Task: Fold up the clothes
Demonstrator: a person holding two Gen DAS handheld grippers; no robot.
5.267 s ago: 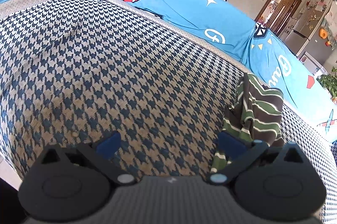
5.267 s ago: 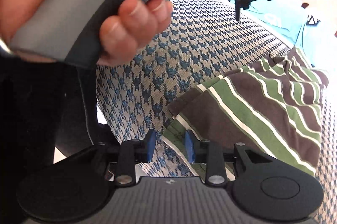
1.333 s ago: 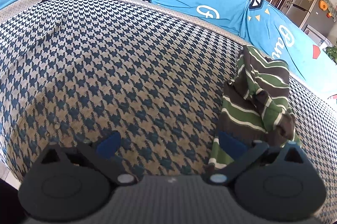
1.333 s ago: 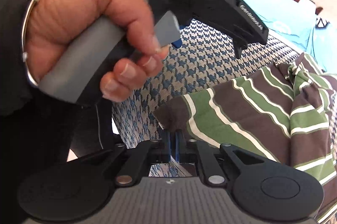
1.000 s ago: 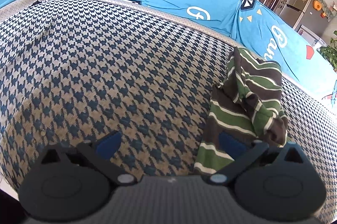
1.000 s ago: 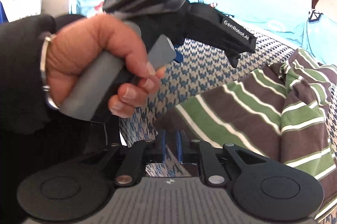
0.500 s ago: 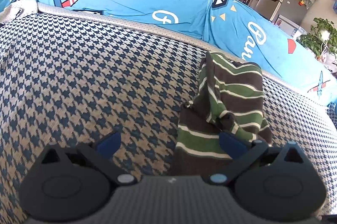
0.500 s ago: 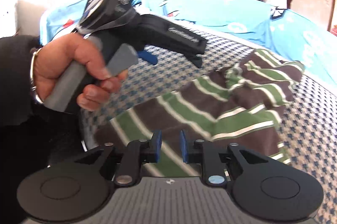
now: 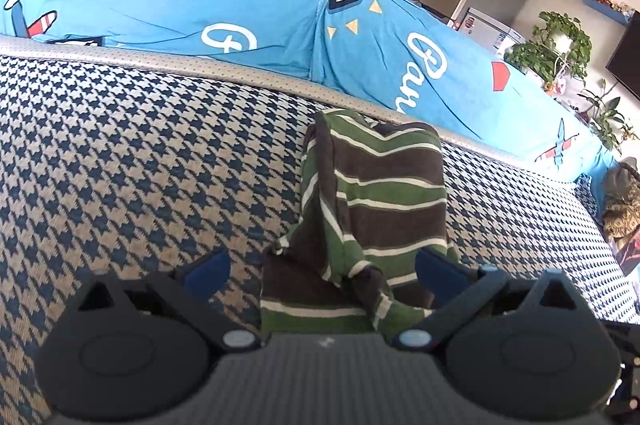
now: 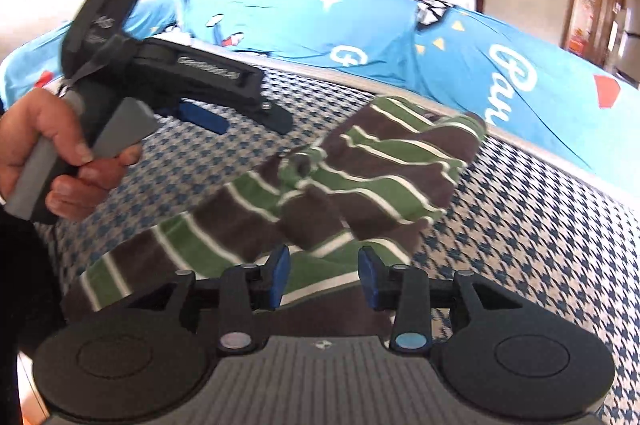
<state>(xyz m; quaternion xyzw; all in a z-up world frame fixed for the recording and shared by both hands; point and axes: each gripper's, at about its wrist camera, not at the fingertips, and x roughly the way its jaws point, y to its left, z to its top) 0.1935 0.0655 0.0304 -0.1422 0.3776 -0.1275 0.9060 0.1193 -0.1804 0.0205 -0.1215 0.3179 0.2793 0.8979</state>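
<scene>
My right gripper point(image 10: 323, 278) jaws are opening, nothing pinched; my left gripper point(image 9: 320, 267) stands spread wide. The striped shirt point(image 9: 372, 209) lies bunched on the houndstooth sofa seat point(image 9: 120, 153): soft, light, floppy. I'd take a hem corner.

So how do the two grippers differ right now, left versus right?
The left gripper has its jaws spread wide, while the right gripper shows a narrower gap and its jaws are opening. The left one's blue pads flank the near end of the striped garment; the right one's pads sit above the garment's near edge without pressing it. Both hold nothing and point down at the garment on the houndstooth cover.
</scene>
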